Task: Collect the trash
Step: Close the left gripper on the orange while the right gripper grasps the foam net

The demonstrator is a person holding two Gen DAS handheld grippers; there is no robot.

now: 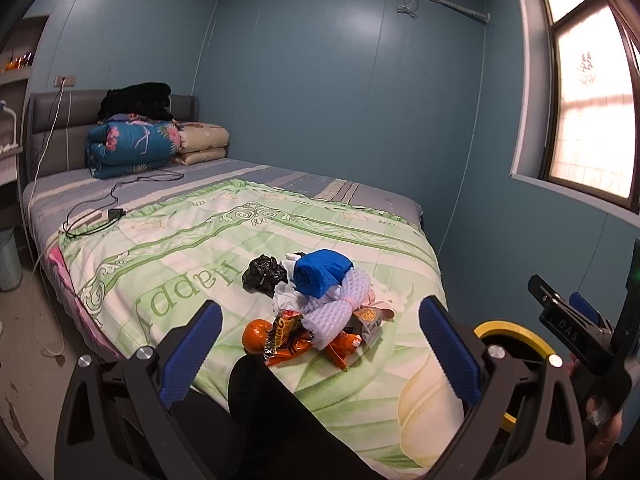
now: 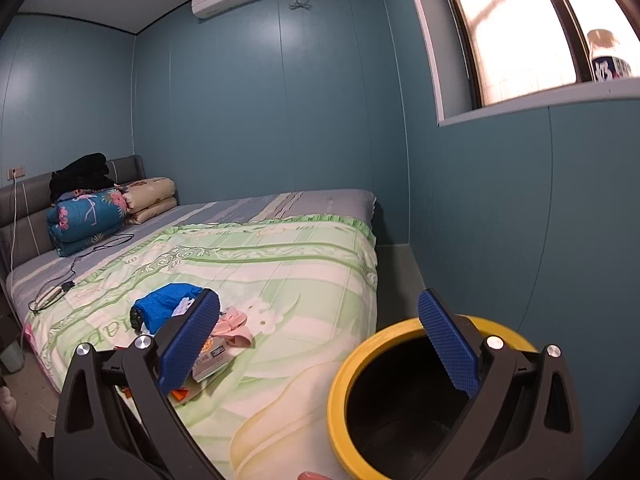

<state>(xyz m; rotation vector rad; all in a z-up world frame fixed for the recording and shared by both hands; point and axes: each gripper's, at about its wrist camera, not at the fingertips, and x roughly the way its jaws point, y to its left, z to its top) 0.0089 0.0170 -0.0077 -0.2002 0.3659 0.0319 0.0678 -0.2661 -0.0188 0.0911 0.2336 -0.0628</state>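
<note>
A pile of trash lies on the green bedspread [image 1: 168, 264]: a blue wad [image 1: 322, 276], a crumpled black bag [image 1: 264, 274], white foam netting [image 1: 340, 312], orange snack wrappers [image 1: 288, 336] and an orange fruit [image 1: 256, 334]. My left gripper [image 1: 320, 354] is open and empty, just short of the pile. A yellow-rimmed black bin [image 2: 340, 384] stands by the bed's right side. My right gripper [image 2: 320, 344] is open and empty beside the bin's rim; the blue wad [image 2: 168, 306] and wrappers [image 2: 210, 360] lie to its left.
Folded quilts [image 1: 132, 144] and black clothes [image 1: 136, 100] are stacked at the headboard. A charger and cables [image 1: 114, 214] lie on the bed's far left. A small grey bin [image 1: 8, 260] stands on the floor at left. A window [image 1: 592, 120] is at right.
</note>
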